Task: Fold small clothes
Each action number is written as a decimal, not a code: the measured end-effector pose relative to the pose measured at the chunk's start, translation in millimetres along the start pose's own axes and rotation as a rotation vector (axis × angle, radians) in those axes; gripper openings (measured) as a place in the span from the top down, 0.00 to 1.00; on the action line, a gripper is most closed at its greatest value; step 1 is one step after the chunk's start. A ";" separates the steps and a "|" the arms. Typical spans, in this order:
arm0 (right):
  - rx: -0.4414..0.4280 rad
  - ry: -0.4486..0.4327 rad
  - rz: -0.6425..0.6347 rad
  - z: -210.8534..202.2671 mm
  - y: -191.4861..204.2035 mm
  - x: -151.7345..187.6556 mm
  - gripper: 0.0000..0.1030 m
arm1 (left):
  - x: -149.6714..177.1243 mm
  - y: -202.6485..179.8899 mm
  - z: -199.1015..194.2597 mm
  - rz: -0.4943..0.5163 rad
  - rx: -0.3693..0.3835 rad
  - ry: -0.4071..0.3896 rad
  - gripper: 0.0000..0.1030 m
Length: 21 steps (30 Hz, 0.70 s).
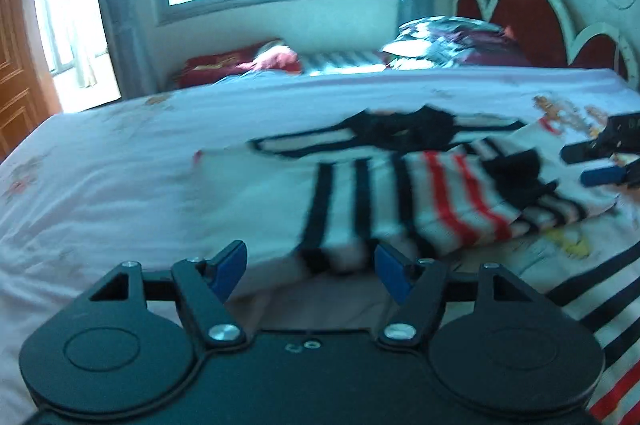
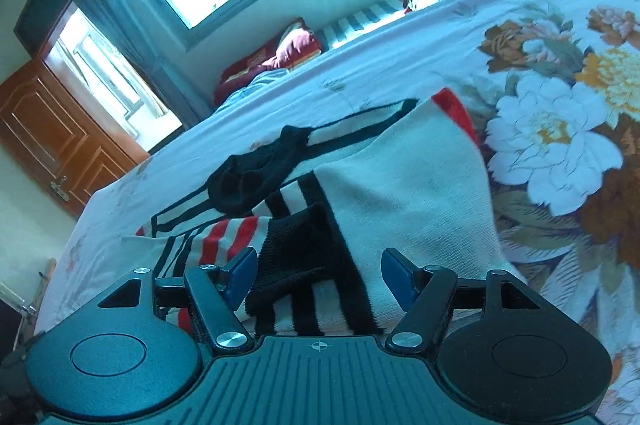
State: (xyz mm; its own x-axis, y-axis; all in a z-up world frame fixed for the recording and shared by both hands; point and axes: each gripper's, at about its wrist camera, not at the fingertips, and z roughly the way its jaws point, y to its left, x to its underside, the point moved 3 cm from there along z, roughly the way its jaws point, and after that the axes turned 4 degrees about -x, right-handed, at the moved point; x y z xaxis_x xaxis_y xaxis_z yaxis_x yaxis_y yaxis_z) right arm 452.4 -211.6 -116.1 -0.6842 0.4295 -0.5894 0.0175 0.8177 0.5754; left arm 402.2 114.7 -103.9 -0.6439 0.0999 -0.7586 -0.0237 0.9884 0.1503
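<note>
As gripper (image 2: 318,271) gapes, sweater (image 2: 420,177) beneath

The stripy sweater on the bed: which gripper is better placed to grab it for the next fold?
Probably right. The right gripper is open with the stripy sweater's black cuff between its fingers. The left gripper is open at the hem edge.

White knit cloth garment (image 2: 420,185) with black and red stripes: soft, matt, ribbed black cuff. Floral cotton-like bedsheet (image 1: 120,161): smooth, matt. Black plastic left gripper (image 1: 310,271) and right gripper (image 2: 320,275): matt, blue rubbery pads, shiny metal screws. Brown wooden door (image 2: 48,129): glossy.
</note>
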 end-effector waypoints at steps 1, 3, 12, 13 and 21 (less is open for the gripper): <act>-0.003 0.016 0.028 8.5 -2.2 1.1 0.41 | 8.6 14.3 4.6 -0.025 -0.036 0.047 0.50; -0.004 0.038 0.073 21.9 -5.3 1.8 0.48 | 15.4 36.1 14.0 -0.090 -0.072 0.103 0.59; 0.072 0.043 -0.044 32.4 15.2 -7.7 0.94 | -4.3 53.0 51.0 -0.084 -0.005 0.091 0.82; 0.063 0.012 -0.081 22.6 23.6 -11.0 0.94 | -4.1 58.1 50.2 -0.108 0.013 0.092 0.82; 0.130 0.034 -0.183 14.5 20.8 28.3 0.94 | 10.8 66.4 55.6 -0.125 0.066 0.119 0.85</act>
State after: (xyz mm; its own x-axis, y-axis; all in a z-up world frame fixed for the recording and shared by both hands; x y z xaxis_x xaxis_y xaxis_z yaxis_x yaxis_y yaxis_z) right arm 444.0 -176.8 -129.0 -0.7088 0.2582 -0.6565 -0.0171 0.9241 0.3818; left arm 436.2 187.8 -137.4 -0.7252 -0.0343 -0.6877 -0.0613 0.9980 0.0149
